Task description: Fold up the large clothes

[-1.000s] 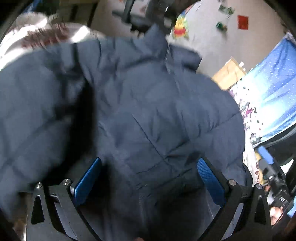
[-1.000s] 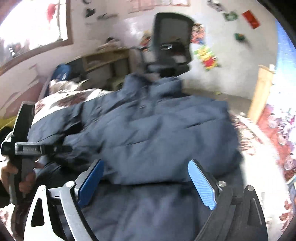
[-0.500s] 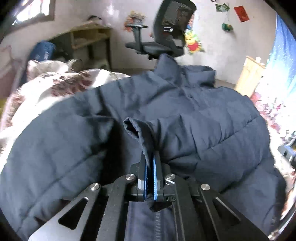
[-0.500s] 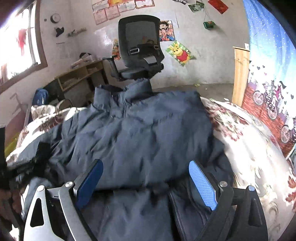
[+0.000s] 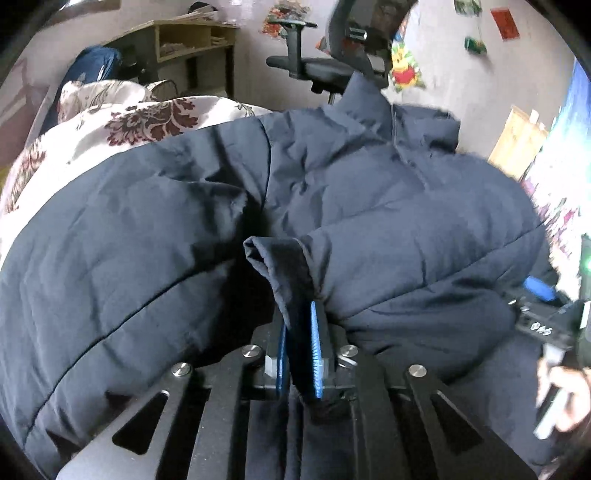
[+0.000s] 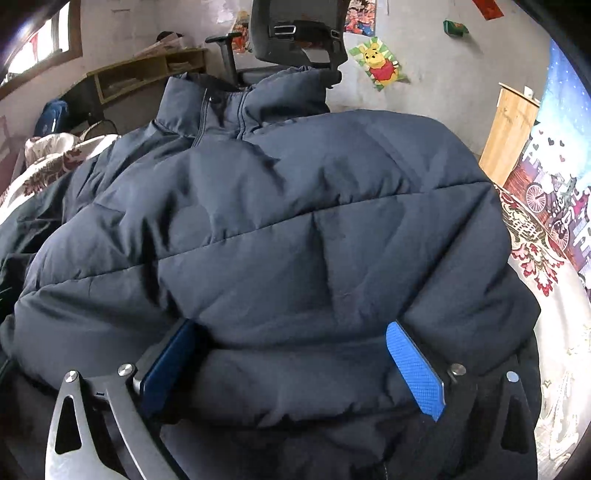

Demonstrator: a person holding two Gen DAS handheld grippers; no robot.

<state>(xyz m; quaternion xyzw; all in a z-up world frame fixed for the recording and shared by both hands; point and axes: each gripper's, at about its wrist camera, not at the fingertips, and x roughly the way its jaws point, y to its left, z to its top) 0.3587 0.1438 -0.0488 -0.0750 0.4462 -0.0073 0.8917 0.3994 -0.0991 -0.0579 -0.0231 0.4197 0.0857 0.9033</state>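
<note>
Closest in, your left gripper (image 5: 300,343) has its blue pads pinching a thin flap of the dark jacket (image 5: 369,221), apparently a hem or cuff edge; the fold of cloth stands up just past the fingertips. By the log the jaws are easing apart a touch, yet cloth is plainly between them and the pads still press on it.

Your right gripper (image 6: 291,365) is spread as wide as it goes and opening. Its two blue pads straddle a puffy roll of the jacket's lower edge; the padding bulges between them, but you are not clamped on it yet. In the left view, that gripper and the hand (image 5: 565,398) carrying it show at the right edge.

Farther out, the jacket lies front-up across the flowered bedspread (image 5: 140,122), collar (image 6: 236,99) at the far end, zip closed as far as can be seen. Beyond the bed stand an office chair (image 6: 295,26) and a wooden shelf unit (image 5: 192,40) against the wall.

Judgement: you are at the gripping step before a fold, one edge secured, the other being reached. Next move calls for closing the right jaws on a thin layer, not the whole padded roll, then lifting both edges together toward the collar. Slippery fabric may slide out.
</note>
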